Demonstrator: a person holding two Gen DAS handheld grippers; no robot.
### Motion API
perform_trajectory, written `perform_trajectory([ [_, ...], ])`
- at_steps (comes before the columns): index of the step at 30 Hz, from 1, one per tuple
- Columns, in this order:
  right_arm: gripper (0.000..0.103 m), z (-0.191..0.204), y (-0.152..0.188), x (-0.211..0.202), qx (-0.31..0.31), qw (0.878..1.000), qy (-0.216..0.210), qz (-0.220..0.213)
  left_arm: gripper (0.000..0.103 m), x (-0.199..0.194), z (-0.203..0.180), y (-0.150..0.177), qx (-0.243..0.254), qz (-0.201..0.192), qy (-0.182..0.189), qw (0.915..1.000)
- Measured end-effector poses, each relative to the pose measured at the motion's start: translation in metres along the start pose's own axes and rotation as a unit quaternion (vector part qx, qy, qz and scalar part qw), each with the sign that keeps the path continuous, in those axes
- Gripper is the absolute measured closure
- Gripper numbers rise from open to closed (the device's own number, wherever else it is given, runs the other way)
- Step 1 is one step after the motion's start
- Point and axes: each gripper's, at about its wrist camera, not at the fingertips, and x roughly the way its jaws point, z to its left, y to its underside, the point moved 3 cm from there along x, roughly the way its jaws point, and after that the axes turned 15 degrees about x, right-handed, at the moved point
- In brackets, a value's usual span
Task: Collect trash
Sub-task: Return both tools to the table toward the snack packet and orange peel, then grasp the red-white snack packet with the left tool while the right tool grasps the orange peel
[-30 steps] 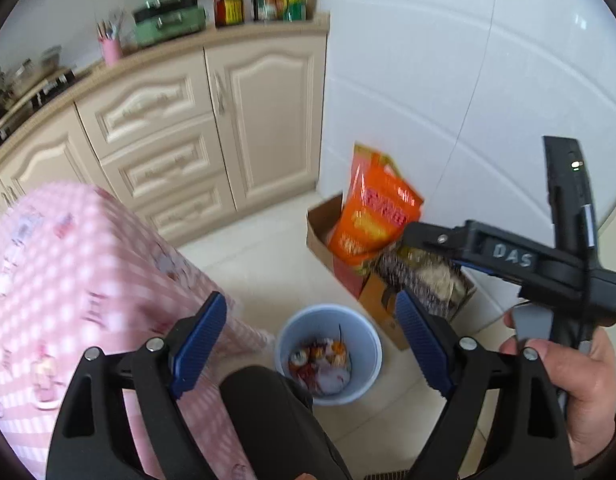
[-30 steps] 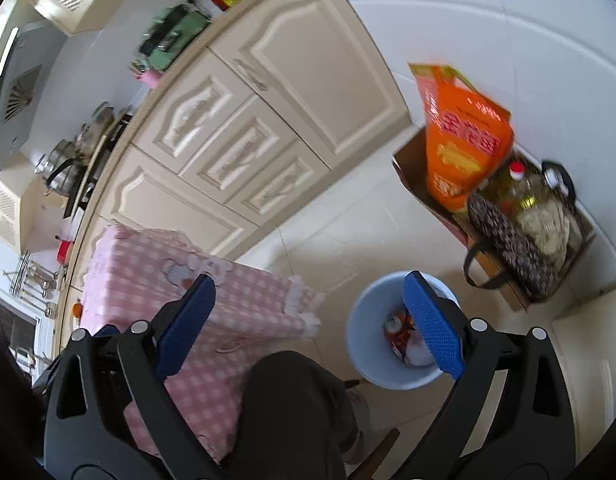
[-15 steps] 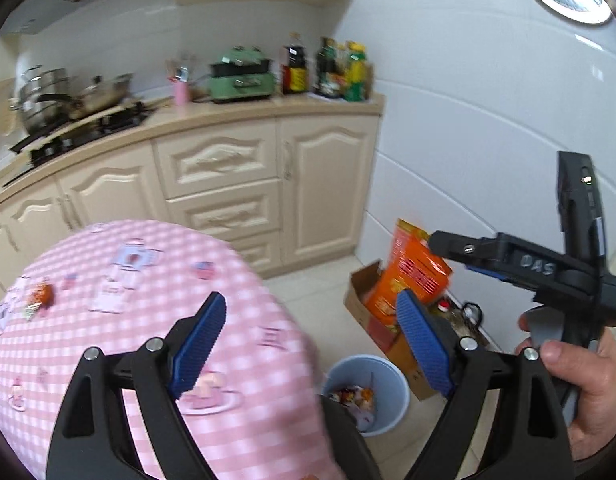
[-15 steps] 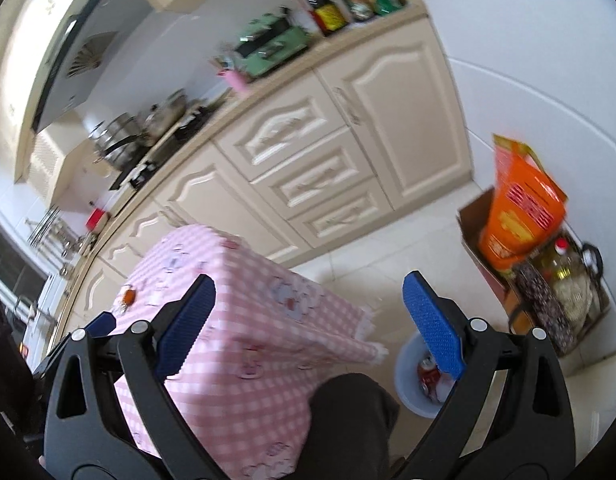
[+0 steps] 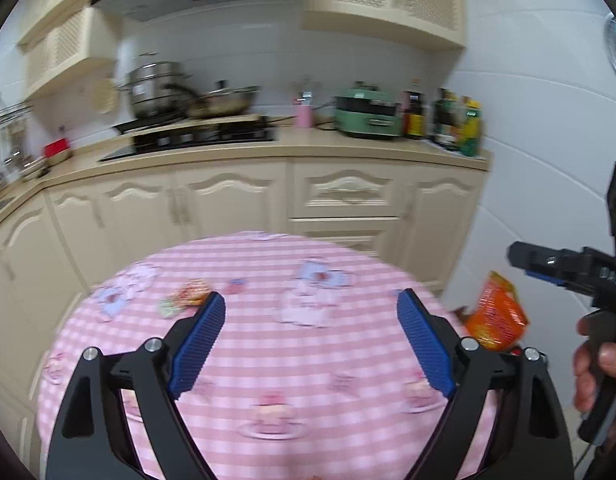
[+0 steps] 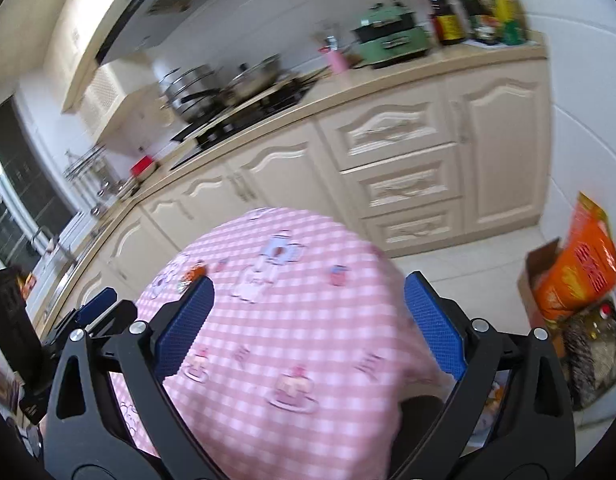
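A small orange-and-green snack wrapper [image 5: 186, 295] lies on the far left of the round table with a pink checked cloth [image 5: 308, 360]; it also shows in the right wrist view [image 6: 192, 273]. My left gripper [image 5: 309, 340] is open and empty, above the table, with the wrapper just beyond its left fingertip. My right gripper [image 6: 308, 320] is open and empty over the table's near side. The right gripper also shows at the right edge of the left wrist view [image 5: 567, 276]. The bin is hidden.
Cream kitchen cabinets [image 5: 268, 200] with a hob, pots [image 5: 156, 88], a green appliance [image 5: 365, 116] and bottles [image 5: 459, 124] run behind the table. An orange bag [image 6: 579, 264] in a cardboard box stands on the floor at the right by the white wall.
Both grippers have swung up from the blue bin on the floor to face the table top. The bin has left view and the wrapper has come into view.
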Motion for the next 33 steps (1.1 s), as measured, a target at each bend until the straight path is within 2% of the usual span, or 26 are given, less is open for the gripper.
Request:
perform_trajectory([
  [5, 0.009, 0.054, 0.013, 0.046, -0.039, 0.999, -0.014, 0.031, 0.017, 0.013, 0.062, 0.023, -0.020, 0.019, -0.039, 0.9989],
  [10, 0.009, 0.097, 0.029, 0.098, -0.067, 0.995, -0.023, 0.068, 0.017, 0.048, 0.116, 0.050, -0.023, 0.075, -0.060, 0.9950],
  [17, 0.009, 0.123, 0.052, 0.174, -0.072, 0.990, -0.018, 0.116, 0.017, 0.111, 0.154, 0.068, 0.029, 0.137, -0.062, 0.9882],
  [25, 0.009, 0.128, 0.060, 0.225, -0.068, 0.987, -0.012, 0.144, 0.017, 0.173, 0.161, 0.074, 0.094, 0.177, -0.027, 0.9794],
  [29, 0.009, 0.126, 0.061, 0.242, -0.061, 0.986, -0.011, 0.152, 0.017, 0.185, 0.162, 0.064, 0.102, 0.159, 0.010, 0.9819],
  [31, 0.009, 0.123, 0.063, 0.247, -0.056, 0.986, -0.012, 0.154, 0.018, 0.194, 0.160, 0.063, 0.105, 0.169, 0.026, 0.9796],
  [33, 0.009, 0.121, 0.063, 0.249, -0.057, 0.986, -0.010, 0.156, 0.034, 0.195, 0.160, 0.061, 0.099, 0.162, 0.053, 0.9804],
])
